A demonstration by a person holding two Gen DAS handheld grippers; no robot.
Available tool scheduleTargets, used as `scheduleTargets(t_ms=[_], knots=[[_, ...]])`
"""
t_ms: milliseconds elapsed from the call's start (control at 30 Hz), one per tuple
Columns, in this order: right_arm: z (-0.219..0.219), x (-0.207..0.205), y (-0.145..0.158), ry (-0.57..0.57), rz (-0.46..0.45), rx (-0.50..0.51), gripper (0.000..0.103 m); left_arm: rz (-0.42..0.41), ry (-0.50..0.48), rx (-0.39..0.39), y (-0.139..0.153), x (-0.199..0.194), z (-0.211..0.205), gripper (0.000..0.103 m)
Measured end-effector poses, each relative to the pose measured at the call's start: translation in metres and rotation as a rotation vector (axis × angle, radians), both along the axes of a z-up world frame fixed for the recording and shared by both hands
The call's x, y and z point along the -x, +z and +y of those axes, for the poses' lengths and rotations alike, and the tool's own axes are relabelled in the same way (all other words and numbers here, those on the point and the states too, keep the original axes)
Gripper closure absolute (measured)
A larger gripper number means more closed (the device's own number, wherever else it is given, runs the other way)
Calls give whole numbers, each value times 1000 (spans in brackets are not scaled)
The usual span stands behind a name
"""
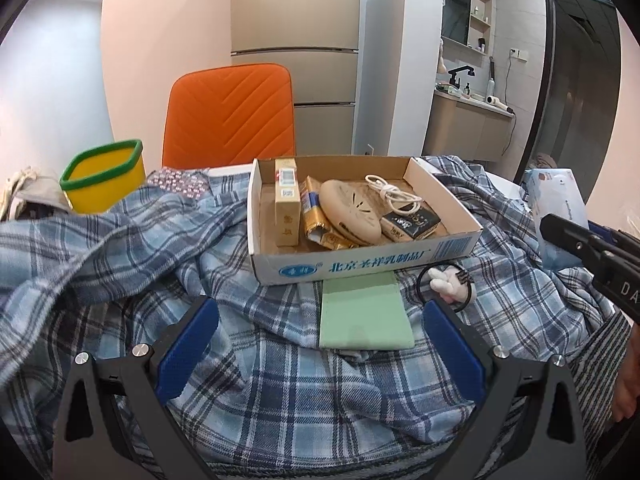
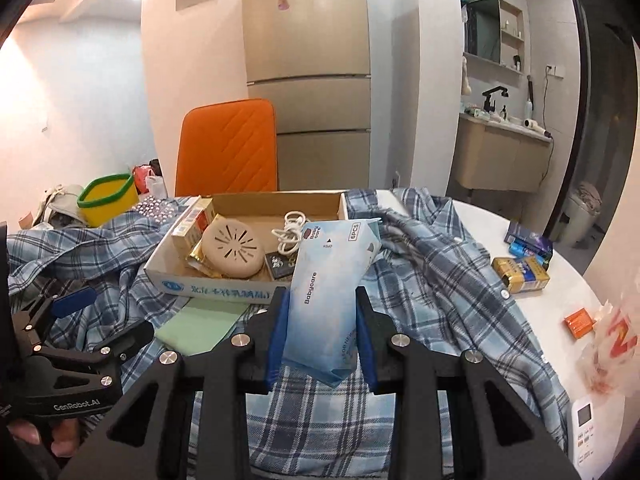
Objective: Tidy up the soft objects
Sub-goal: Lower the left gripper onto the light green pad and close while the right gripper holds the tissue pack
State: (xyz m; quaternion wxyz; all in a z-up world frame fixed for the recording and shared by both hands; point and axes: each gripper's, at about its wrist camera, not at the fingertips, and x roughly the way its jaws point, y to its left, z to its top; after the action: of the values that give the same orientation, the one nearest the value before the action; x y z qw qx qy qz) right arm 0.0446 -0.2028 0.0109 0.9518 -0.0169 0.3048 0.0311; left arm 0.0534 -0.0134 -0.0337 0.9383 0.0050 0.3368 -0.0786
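Right wrist view: the right gripper (image 2: 322, 308) is seen low in the centre of the frame, its jaws clamped on a pale blue soft pack (image 2: 328, 280) printed "Babycare". The pack is gripped by its lower half between the blue pads (image 2: 278, 328) and is held tilted, its top leaning toward the upper right, lifted clear of the plaid shirt (image 2: 432, 280) spread over the table. Behind the pack, in the middle of the frame, a shallow cardboard box (image 2: 192, 280) is shown, holding a round beige disc (image 2: 234, 250), a coiled white cable (image 2: 290, 232) and some small packets. A folded green cloth (image 2: 200, 326) lies just in front of the box, on the shirt. The left gripper (image 2: 96, 316) is visible at the lower left edge. A white table (image 2: 560, 292) is bare at the right, with a gold packet (image 2: 520, 274) on it.

Left wrist view: the left gripper (image 1: 320, 332) is held with its jaws wide apart and nothing between them, over the plaid shirt (image 1: 120, 260). The green cloth (image 1: 364, 312) lies between the blue pads (image 1: 188, 344), untouched, its far edge against the box (image 1: 360, 264). A black hair tie with a white charm (image 1: 444, 284) is found just right of the cloth. A yellow tub with a green rim (image 1: 104, 176) stands at the upper left, and an orange chair (image 1: 232, 116) behind the table. The blue pack (image 1: 556, 200) is partly seen at the right edge, behind the right gripper (image 1: 592, 252).
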Motion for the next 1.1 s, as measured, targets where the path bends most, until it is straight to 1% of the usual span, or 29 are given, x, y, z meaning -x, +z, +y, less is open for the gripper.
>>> scheduleTargets(t_ms=[100,200,333,400,567,600,667,700,833,933,1000,1100], knots=[[-3,0,2,0,-23,8,70,11,-12,3,5,-2,-3,1],[-4,0,4,-10,-64,43,70,22,-11,-3,9,-7,-6,1],[-4,1,3,-21,-112,69,70,64,-26,-9,10,-18,-10,1],[-6,1,1,-23,-112,58,70,82,-20,9,7,-23,-8,1],[-12,2,-2,-29,-116,28,70,167,-6,88,-4,-37,5,1],[-13,2,-2,-30,-119,21,70,182,-12,79,-6,-40,4,1],[-16,3,-2,-29,-118,8,70,196,-23,13,-10,-41,-2,1],[-17,3,-3,-28,-116,4,70,193,-25,-6,-10,-41,-5,1],[-18,5,-5,-19,-113,-10,70,229,-73,7,-14,-44,-17,1],[-21,7,-5,-21,-120,-22,70,232,-51,-42,-18,-50,-26,1],[-22,8,-5,-19,-118,-31,70,252,-29,-85,-26,-58,-29,1],[-25,9,-5,-17,-116,-44,70,306,-61,-83,-37,-64,-31,1]])
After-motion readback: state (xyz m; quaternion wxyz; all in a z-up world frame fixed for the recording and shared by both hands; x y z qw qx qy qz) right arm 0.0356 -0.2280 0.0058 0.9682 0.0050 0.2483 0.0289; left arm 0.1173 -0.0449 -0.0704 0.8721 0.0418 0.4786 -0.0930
